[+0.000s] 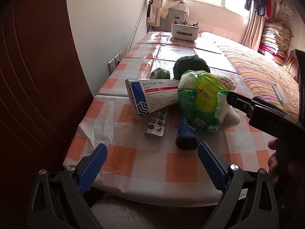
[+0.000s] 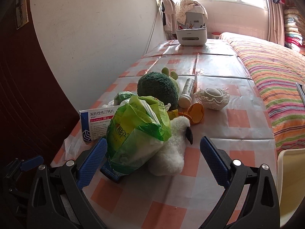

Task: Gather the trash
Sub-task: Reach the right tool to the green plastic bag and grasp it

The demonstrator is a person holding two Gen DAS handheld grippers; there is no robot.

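A crumpled green tissue wrapper [image 1: 202, 99] [image 2: 137, 131] lies on the checked table [image 1: 133, 164], on a dark blue tube [image 1: 187, 133]. Left of it lie a blue-and-white medicine box [image 1: 150, 95] [image 2: 96, 122], a silver blister pack [image 1: 157, 124] and a small green wad [image 1: 159, 73] [image 2: 123, 96]. My left gripper [image 1: 152, 164] is open and empty over the table's near edge. My right gripper [image 2: 152, 164] is open, its jaws on either side of the wrapper and a white plush toy [image 2: 171, 152], without touching them. It shows in the left wrist view [image 1: 234, 97] by the wrapper.
A green plush toy [image 2: 158, 88], a white tube [image 2: 186, 92], an orange shell piece [image 2: 196, 113] and a lace cup [image 2: 212, 97] lie behind. A white organiser box [image 2: 190, 35] stands at the far end. A striped bed [image 2: 276, 72] borders the right; a wall the left.
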